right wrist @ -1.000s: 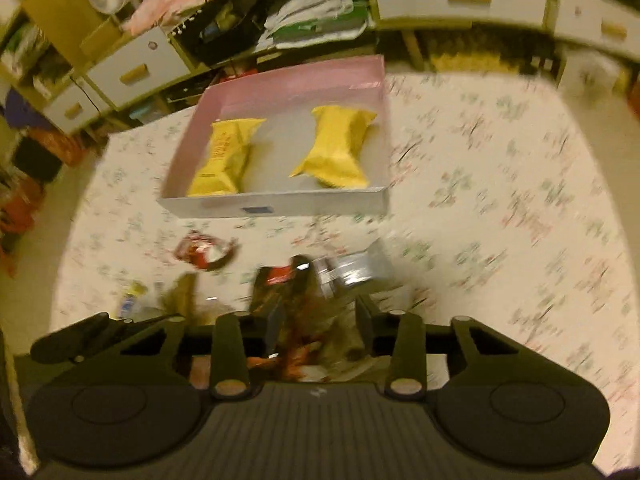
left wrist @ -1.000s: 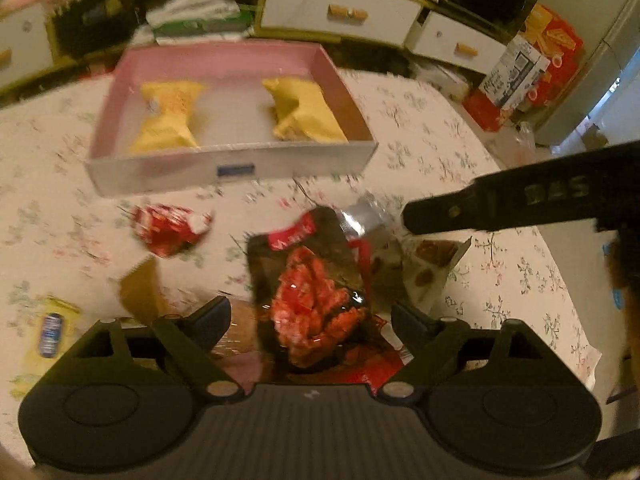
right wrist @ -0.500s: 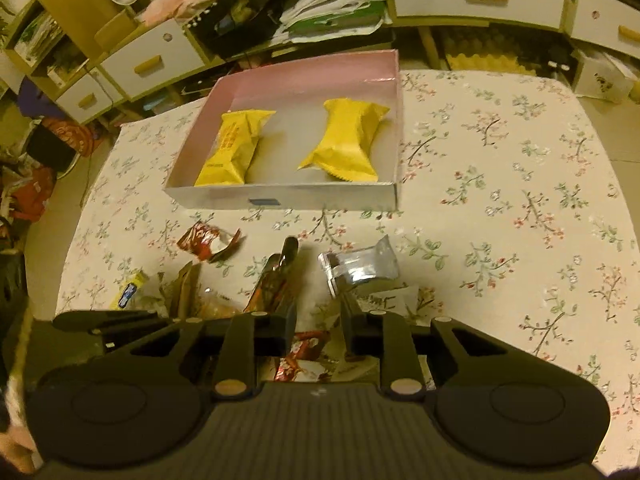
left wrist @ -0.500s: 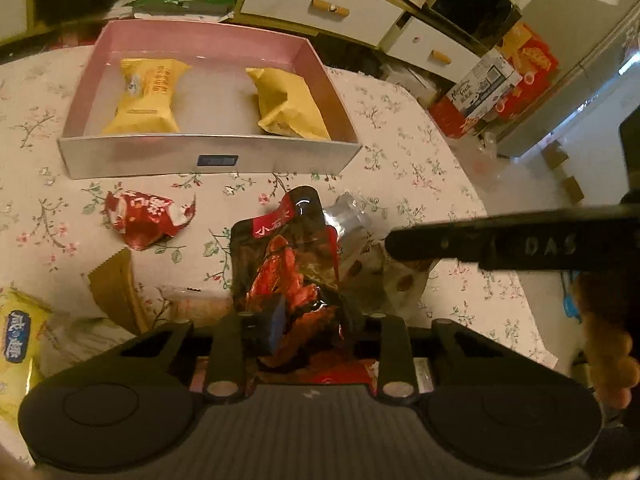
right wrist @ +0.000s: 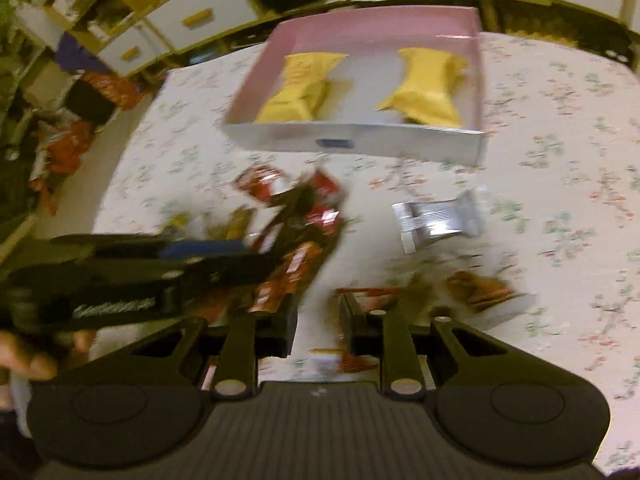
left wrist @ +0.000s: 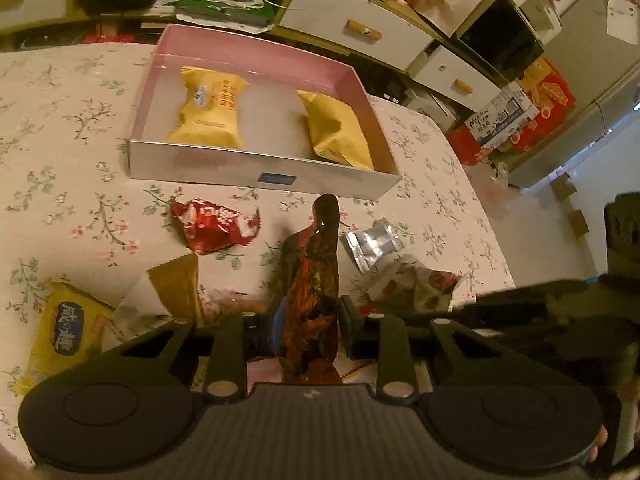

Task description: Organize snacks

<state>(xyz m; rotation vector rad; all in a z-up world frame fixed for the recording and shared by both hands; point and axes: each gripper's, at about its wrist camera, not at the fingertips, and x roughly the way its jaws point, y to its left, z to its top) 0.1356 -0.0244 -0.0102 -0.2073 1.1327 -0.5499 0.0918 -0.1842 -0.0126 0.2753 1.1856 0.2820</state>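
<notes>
My left gripper (left wrist: 306, 322) is shut on a dark red snack pouch (left wrist: 316, 280) and holds it edge-on above the table; the pouch also shows in the right wrist view (right wrist: 304, 236). My right gripper (right wrist: 318, 320) has a narrow gap between its fingers and holds nothing. A pink box (left wrist: 352, 80) with a white front wall holds two yellow packets (left wrist: 208, 108) (left wrist: 340, 132). Loose on the cloth lie a red wrapper (left wrist: 212, 224), a silver packet (left wrist: 374, 244), a yellow packet (left wrist: 64, 332) and a printed packet (left wrist: 416, 284).
The floral-cloth table (left wrist: 60, 160) ends at right (left wrist: 496, 248). Drawers and clutter (left wrist: 360, 32) stand behind the box. A brown paper wrapper (left wrist: 176, 292) lies near my left gripper. The left gripper's body (right wrist: 120, 280) crosses the right wrist view at left.
My left gripper closed on the dark red pouch and lifted it, turning it edge-on. The right gripper let go of the pouch and drew back to the right.
</notes>
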